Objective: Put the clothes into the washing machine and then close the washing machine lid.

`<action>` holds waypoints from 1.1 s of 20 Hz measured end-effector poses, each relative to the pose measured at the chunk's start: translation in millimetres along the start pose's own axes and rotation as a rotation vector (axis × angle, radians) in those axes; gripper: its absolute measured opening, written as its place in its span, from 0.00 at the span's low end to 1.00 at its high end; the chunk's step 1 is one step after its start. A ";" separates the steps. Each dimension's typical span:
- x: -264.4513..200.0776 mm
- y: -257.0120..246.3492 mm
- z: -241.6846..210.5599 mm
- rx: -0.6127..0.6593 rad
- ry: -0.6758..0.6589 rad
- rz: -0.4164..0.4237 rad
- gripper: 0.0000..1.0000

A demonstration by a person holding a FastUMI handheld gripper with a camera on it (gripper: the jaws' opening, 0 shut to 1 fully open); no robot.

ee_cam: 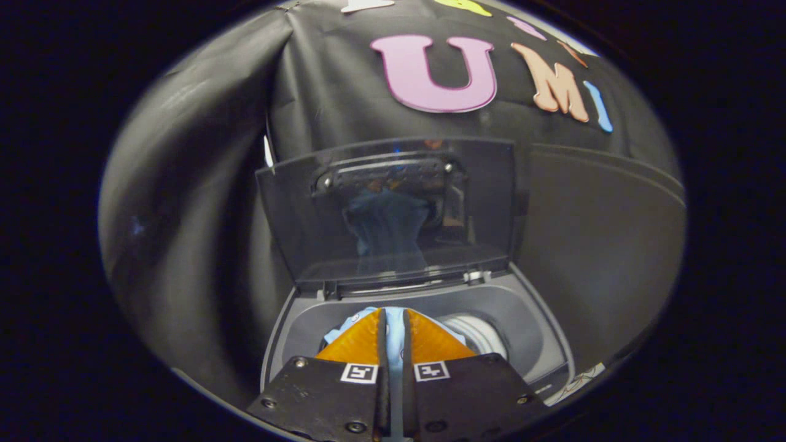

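My gripper (393, 319) is shut on a light blue garment (394, 344), a strip of which shows pinched between the two fingers (362, 341). I hold it right over the round drum opening (476, 334) of a small grey top-loading washing machine (528, 313). More of the blue cloth (341, 331) spills out to the left of the fingers, over the opening. The machine's dark see-through lid (387, 215) stands upright beyond the fingers, hinged at the far rim, and mirrors the blue cloth.
Black cloth walls (184, 215) close in behind and on both sides of the machine. A pale printed surface (577, 380) shows at the machine's near right corner.
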State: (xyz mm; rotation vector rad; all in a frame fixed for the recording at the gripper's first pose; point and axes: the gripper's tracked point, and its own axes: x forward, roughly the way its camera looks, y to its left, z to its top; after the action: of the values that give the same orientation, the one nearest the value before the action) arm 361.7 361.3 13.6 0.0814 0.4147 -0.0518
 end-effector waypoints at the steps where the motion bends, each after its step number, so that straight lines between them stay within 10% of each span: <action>1: 7.3 1.0 -9.8 0.003 0.019 0.005 0.08; 12: 27.1 -23.0 -67.3 0.092 0.136 -0.068 0.15; 22: 10.9 -12.8 -5.7 0.109 -0.041 -0.041 0.20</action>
State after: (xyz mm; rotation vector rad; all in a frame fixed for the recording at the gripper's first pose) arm 368.6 348.8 3.1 0.1789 0.3728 -0.1165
